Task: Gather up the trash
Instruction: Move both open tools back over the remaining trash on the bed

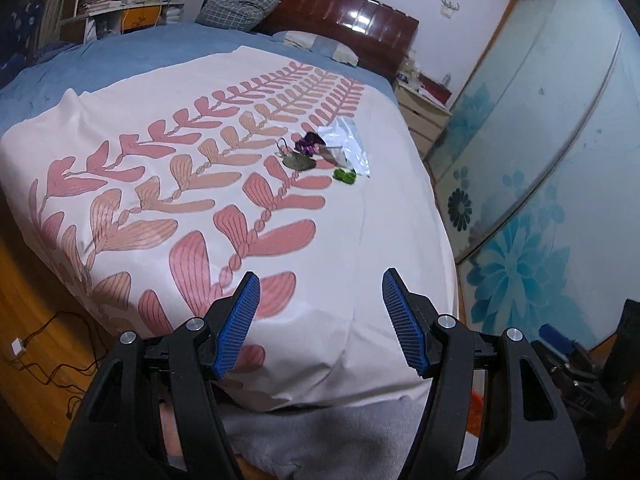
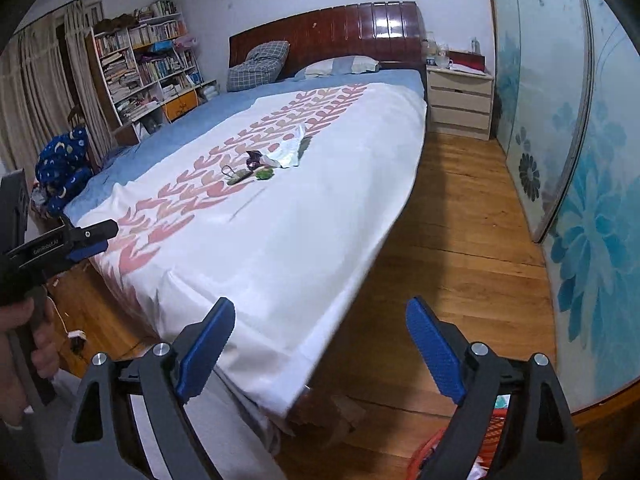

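A small heap of trash lies on the white quilt with pink leaf print [image 1: 168, 184]: a clear plastic wrapper [image 1: 346, 140], a purple wrapper [image 1: 307, 143], a dark green scrap [image 1: 298, 161] and a bright green scrap [image 1: 345, 176]. The heap also shows in the right wrist view, with the plastic wrapper [image 2: 289, 150] and the green scrap [image 2: 265, 174]. My left gripper [image 1: 318, 280] is open and empty, above the foot of the bed, well short of the heap. My right gripper [image 2: 320, 312] is open and empty at the bed's near corner. The left gripper [image 2: 94, 240] also shows at the left of the right wrist view.
An orange basket [image 2: 492, 436] sits on the wooden floor [image 2: 460, 220] under my right gripper. A nightstand [image 2: 460, 98], glass sliding wardrobe doors [image 2: 580, 160], a bookshelf [image 2: 140, 64] and pillows [image 2: 260, 62] surround the bed. A cable and plug [image 1: 18, 346] lie on the floor at left.
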The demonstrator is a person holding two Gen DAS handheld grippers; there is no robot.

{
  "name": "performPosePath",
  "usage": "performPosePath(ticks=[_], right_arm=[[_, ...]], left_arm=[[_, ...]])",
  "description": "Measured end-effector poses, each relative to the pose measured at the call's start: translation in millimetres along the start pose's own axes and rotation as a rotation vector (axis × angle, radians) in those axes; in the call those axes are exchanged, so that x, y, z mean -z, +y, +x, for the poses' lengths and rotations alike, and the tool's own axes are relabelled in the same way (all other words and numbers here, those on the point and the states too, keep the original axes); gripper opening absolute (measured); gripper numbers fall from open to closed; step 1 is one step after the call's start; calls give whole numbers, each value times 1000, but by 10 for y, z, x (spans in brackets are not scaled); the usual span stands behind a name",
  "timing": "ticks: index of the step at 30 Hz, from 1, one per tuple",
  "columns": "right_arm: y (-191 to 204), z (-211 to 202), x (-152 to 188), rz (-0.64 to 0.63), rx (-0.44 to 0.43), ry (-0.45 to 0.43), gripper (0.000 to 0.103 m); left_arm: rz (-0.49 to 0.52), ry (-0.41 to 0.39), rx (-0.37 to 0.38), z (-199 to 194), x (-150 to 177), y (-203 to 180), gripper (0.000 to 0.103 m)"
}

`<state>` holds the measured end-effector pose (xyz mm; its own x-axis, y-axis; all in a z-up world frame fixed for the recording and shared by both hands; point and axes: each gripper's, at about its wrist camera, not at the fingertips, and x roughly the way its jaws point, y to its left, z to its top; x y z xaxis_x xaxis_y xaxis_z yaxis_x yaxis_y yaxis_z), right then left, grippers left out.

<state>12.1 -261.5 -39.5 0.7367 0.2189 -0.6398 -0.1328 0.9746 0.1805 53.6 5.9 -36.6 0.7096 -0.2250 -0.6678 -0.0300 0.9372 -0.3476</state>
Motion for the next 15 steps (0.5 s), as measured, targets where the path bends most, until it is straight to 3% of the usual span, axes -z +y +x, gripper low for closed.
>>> performPosePath(ticks=[6,12,15], right_arm=[[338,538,-418,-73,-32,-39,87],[829,1894,-1111,-248,3,-1,84],[964,2472,-1439,-242,3,46,77]], left_arm=[[-74,2,14,49,-32,163,64],[-78,29,-7,185,-81,265,64],[-73,39,-31,258,-121,321,64]])
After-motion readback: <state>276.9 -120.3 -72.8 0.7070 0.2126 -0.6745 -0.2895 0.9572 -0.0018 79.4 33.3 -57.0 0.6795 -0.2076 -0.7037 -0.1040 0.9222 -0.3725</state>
